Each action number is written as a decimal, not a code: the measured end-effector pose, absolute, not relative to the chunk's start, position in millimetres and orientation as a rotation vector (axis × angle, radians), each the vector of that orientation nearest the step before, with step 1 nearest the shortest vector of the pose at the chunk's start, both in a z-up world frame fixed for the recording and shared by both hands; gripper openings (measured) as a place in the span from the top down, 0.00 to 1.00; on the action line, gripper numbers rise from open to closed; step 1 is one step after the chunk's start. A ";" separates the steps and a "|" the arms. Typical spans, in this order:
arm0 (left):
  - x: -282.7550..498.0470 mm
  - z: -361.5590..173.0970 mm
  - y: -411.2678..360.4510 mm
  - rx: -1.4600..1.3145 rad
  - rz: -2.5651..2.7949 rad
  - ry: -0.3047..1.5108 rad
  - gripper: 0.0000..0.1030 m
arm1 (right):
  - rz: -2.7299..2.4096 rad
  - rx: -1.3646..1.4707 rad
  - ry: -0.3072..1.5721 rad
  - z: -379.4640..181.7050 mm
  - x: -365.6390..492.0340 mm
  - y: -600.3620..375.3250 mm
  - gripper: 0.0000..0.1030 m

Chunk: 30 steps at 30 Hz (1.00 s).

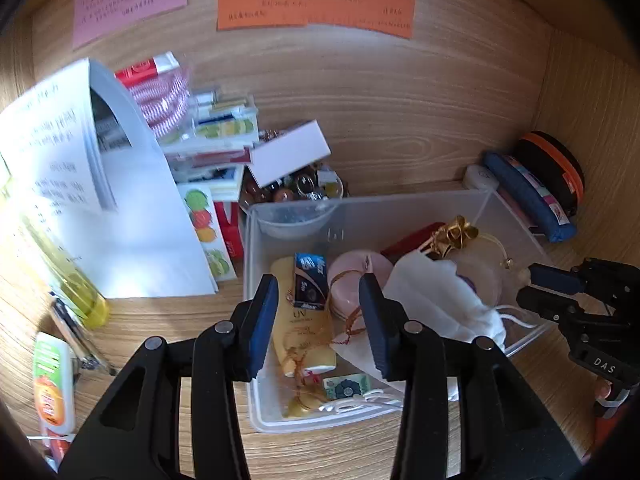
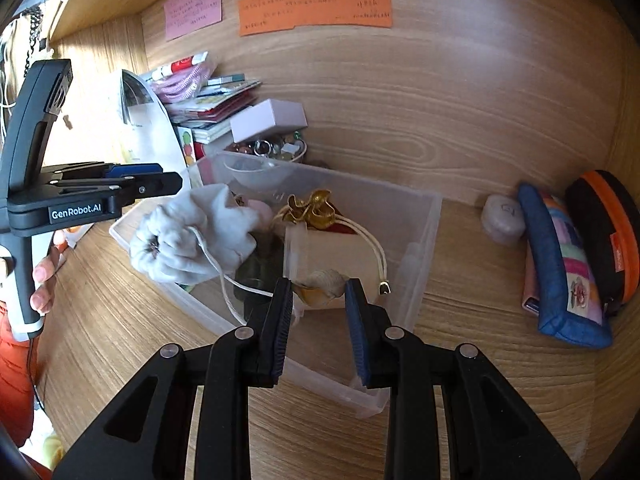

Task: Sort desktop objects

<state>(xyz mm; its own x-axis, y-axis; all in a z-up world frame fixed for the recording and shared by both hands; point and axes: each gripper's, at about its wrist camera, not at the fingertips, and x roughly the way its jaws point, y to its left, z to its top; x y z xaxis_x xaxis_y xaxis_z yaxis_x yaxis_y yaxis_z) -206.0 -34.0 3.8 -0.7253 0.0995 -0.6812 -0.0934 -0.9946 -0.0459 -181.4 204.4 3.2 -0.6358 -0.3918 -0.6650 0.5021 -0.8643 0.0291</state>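
A clear plastic bin [image 1: 256,240] [image 2: 420,216] on the wooden desk holds a yellow tube [image 1: 300,332], a small blue box [image 1: 311,282], a pink case [image 1: 352,276], a white drawstring pouch [image 1: 436,300] [image 2: 192,240] and a gold-topped pouch [image 1: 456,234] [image 2: 312,206]. My left gripper [image 1: 319,300] is open and empty above the bin's left part; it also shows in the right wrist view [image 2: 160,178]. My right gripper [image 2: 319,296] is open over the bin's near side, a small tan object [image 2: 324,286] lying between its fingers; it also shows at the right in the left wrist view [image 1: 528,284].
Papers [image 1: 120,220], a stack of booklets [image 1: 216,140], a white box [image 1: 288,152] and a bowl of trinkets [image 1: 304,188] stand left of the bin. A blue pouch [image 2: 560,264], an orange-black case [image 2: 608,236] and a white pebble-shaped item [image 2: 502,218] lie right. A yellow bottle [image 1: 72,284] lies at front left.
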 end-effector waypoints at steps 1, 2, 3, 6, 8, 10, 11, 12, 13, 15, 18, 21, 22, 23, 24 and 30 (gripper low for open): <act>-206.5 0.7 -34.3 -1.123 2.827 -0.014 0.60 | -2.451 0.950 0.211 1.9 -182.6 204.5 0.76; -206.4 -0.9 -34.5 -1.126 2.829 -0.014 0.59 | -2.447 0.953 0.205 0.4 -184.2 204.6 0.76; -206.2 -1.8 -34.7 -1.127 2.828 -0.016 0.58 | -2.445 0.954 0.203 -0.7 -185.2 204.6 0.76; -204.4 -3.7 -36.0 -1.115 2.828 -0.035 0.51 | -2.457 0.937 0.217 -2.3 -184.9 203.6 0.76; -202.1 -3.7 -36.6 -1.108 2.838 -0.038 0.47 | -2.468 0.916 0.224 -2.2 -183.6 202.9 0.75; -198.8 -2.0 -36.6 -1.096 2.847 -0.032 0.44 | -2.481 0.891 0.232 -1.5 -182.2 202.7 0.72; -197.0 -0.8 -36.2 -1.087 2.853 -0.026 0.41 | -2.487 0.882 0.234 -1.2 -181.9 202.6 0.67; -195.1 0.1 -35.5 -1.073 2.862 -0.020 0.37 | -2.499 0.873 0.238 -1.1 -181.5 202.9 0.64; -191.9 2.5 -34.6 -1.050 2.874 -0.013 0.36 | -2.505 0.867 0.241 -0.9 -181.3 203.4 0.59; -188.7 6.2 -33.4 -1.017 2.880 -0.002 0.33 | -2.517 0.848 0.242 0.2 -180.3 204.7 0.56; -184.4 9.4 -30.8 -0.981 2.873 0.006 0.29 | -2.522 0.833 0.235 2.2 -179.7 205.7 0.54; -182.7 8.8 -26.3 -0.965 2.881 0.047 0.29 | -2.535 0.825 0.238 2.8 -179.6 206.1 0.47; -182.1 8.3 -25.0 -0.964 2.885 0.060 0.29 | -2.537 0.823 0.237 3.0 -179.7 206.4 0.45; -181.8 8.9 -24.8 -0.964 2.885 0.061 0.29 | -2.536 0.821 0.234 3.2 -179.7 206.7 0.44; -181.0 8.8 -24.8 -0.963 2.885 0.059 0.29 | -2.534 0.821 0.230 3.3 -179.8 206.8 0.43; -175.0 9.7 -30.9 -0.966 2.913 0.028 0.14 | -2.543 0.800 0.239 4.8 -177.0 205.4 0.27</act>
